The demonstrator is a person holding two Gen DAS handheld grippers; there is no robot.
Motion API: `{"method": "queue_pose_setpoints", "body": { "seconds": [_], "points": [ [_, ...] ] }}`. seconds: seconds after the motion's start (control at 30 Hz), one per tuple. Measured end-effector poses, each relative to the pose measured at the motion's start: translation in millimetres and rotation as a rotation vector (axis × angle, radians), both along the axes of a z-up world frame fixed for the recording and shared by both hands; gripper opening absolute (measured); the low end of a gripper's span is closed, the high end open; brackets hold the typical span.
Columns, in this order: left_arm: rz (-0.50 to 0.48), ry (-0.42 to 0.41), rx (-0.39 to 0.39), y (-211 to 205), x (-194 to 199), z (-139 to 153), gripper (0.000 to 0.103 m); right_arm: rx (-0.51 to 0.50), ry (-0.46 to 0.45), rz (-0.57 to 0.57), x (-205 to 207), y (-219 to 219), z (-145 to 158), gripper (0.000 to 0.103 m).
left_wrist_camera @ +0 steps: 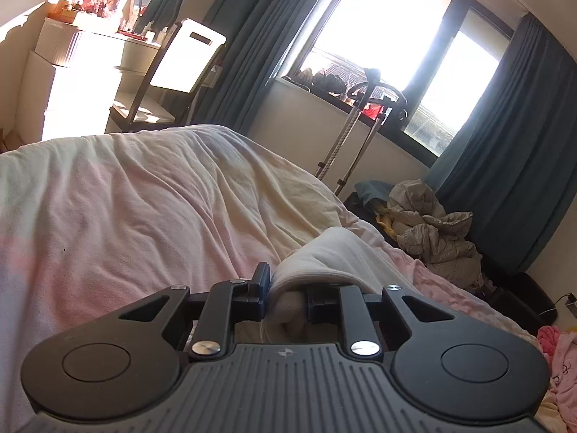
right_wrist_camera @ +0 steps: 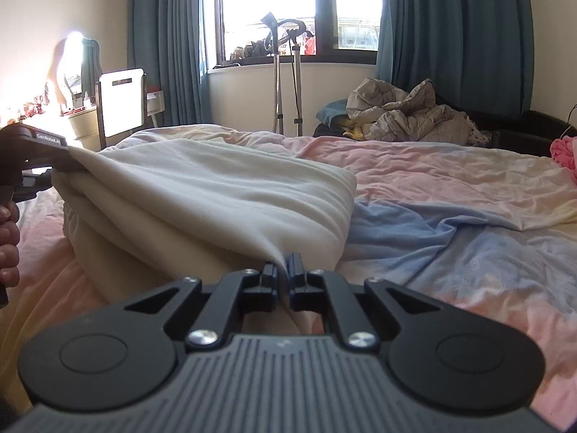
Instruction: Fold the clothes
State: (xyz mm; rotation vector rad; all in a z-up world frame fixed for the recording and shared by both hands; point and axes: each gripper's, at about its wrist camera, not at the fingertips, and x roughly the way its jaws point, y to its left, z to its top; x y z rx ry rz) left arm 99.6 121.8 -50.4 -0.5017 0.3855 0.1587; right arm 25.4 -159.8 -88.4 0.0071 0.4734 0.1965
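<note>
A cream-white garment (right_wrist_camera: 202, 195) lies folded over on the pastel bedspread (right_wrist_camera: 450, 195), stretched between both grippers. My right gripper (right_wrist_camera: 285, 270) is shut on its near corner, the cloth pinched between the black pads. At the left edge of the right wrist view, the left gripper (right_wrist_camera: 65, 160), held by a hand (right_wrist_camera: 9, 238), clamps the garment's other end. In the left wrist view, the left gripper (left_wrist_camera: 286, 294) is shut on a thick bunched fold of the white garment (left_wrist_camera: 324, 256), which bulges between and over the fingers.
A crumpled grey quilt (right_wrist_camera: 407, 115) and dark bags sit on the floor beyond the bed, under blue curtains (right_wrist_camera: 458, 29). A garment steamer stand (right_wrist_camera: 288, 72) rises by the window. A white chair (left_wrist_camera: 187, 61) and cluttered drawers stand at the left. Pink clothes (right_wrist_camera: 564, 151) lie at the right.
</note>
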Motion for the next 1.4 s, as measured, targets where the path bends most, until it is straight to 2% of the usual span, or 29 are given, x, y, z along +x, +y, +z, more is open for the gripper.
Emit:
{"method": "queue_pose_setpoints", "body": {
  "seconds": [0.17, 0.47, 0.67, 0.8, 0.87, 0.93, 1.03, 1.23, 1.4],
  "points": [
    [0.014, 0.066, -0.004, 4, 8, -9, 0.025, -0.048, 0.059, 0.026, 6, 9, -14, 0.007],
    [0.013, 0.069, -0.005, 6, 2, -8, 0.027, 0.061, -0.017, 0.011, -4, -1, 9, 0.011],
    [0.020, 0.084, -0.008, 6, 6, -10, 0.036, 0.021, 0.114, 0.049, 13, 5, -12, 0.012],
    [0.023, 0.086, 0.008, 3, 3, -7, 0.038, 0.000, 0.113, 0.057, 12, 9, -14, 0.012],
    [0.028, 0.103, 0.005, 2, -1, -4, 0.049, 0.021, 0.119, 0.053, 12, 6, -13, 0.012],
    [0.033, 0.127, -0.012, 2, -5, -1, 0.064, 0.029, 0.122, 0.054, 12, 4, -12, 0.012],
    [0.017, 0.151, -0.066, 3, -14, 0, 0.077, 0.028, 0.120, 0.054, 11, 4, -11, 0.013],
    [-0.041, 0.226, -0.281, 8, -20, -17, 0.078, 0.055, 0.129, 0.052, 12, -1, -9, 0.013],
    [-0.050, 0.273, -0.508, 20, -17, -41, 0.078, 0.063, 0.131, 0.051, 12, -2, -8, 0.014]
  ]
}}
